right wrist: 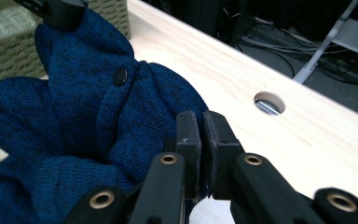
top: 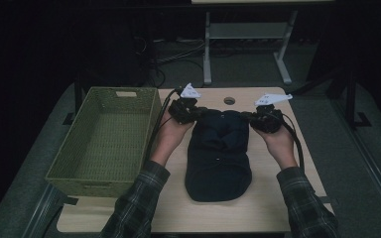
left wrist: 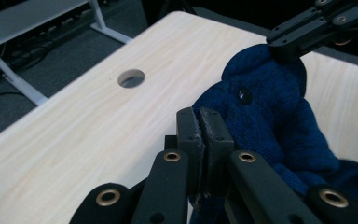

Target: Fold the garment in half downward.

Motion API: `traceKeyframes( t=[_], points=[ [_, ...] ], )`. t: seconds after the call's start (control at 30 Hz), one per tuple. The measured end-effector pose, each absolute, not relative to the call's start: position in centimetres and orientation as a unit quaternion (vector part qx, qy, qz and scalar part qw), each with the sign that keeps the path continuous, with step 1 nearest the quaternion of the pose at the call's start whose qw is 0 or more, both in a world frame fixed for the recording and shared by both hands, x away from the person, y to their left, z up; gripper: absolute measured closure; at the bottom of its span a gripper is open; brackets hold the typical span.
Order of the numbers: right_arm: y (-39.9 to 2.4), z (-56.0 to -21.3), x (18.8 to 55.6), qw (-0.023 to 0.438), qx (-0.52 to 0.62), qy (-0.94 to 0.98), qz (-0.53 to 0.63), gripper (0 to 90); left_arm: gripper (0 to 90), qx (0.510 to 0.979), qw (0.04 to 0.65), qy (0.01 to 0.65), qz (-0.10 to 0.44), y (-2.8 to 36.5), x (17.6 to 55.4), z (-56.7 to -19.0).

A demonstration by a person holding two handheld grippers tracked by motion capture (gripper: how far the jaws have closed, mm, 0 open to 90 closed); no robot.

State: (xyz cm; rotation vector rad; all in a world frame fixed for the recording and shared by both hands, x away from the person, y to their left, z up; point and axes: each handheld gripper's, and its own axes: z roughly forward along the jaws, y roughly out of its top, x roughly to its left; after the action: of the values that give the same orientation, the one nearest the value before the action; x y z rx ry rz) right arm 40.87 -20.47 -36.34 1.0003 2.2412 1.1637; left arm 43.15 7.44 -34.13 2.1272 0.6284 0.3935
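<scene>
1. The dark blue knitted garment with a black snap button (top: 219, 156) lies lengthwise down the middle of the pale wooden table (top: 178, 210), its far edge lifted clear of the top
2. The left gripper (top: 192, 112) is clamped on the far left corner of the knit, and its jaws look pressed together on the cloth in the left gripper view (left wrist: 204, 122)
3. The right gripper (top: 256, 117) pinches the far right corner the same way, jaws nearly touching over a thin fold (right wrist: 200, 128)
4. The step in hand looks like raising that far edge to fold it, so both hands should travel level with each other to stop the edge skewing
5. Keep the corners pulled gently apart so the knit hangs flat, not bunched
6. Stay clear of the green woven rectangular basket (top: 87, 174) just beside the left forearm
</scene>
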Motion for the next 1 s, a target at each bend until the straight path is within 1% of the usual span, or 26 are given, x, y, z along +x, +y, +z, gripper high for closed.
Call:
traceKeyframes(
  t=[0.17, 0.47, 0.87, 1.0],
  points=[
    [-20.4, -37.3, 39.7, 0.209, 0.354, 0.807, 0.424, 85.1, 87.6, 0.855, 0.426, 0.253, 0.154, 7.6, 41.9, -34.9],
    [-19.8, -37.4, 37.6, 0.209, 0.340, 0.812, 0.426, 84.9, 87.5, 0.859, 0.411, 0.274, 0.139, 8.4, 40.2, -35.6],
    [-19.8, -38.3, 35.5, 0.172, 0.337, 0.817, 0.435, 84.4, 87.3, 0.864, 0.407, 0.274, 0.117, 9.1, 37.6, -36.8],
    [-19.8, -38.5, 34.5, 0.170, 0.330, 0.818, 0.438, 84.3, 87.3, 0.866, 0.406, 0.270, 0.109, 9.2, 36.8, -37.1]
  ],
)
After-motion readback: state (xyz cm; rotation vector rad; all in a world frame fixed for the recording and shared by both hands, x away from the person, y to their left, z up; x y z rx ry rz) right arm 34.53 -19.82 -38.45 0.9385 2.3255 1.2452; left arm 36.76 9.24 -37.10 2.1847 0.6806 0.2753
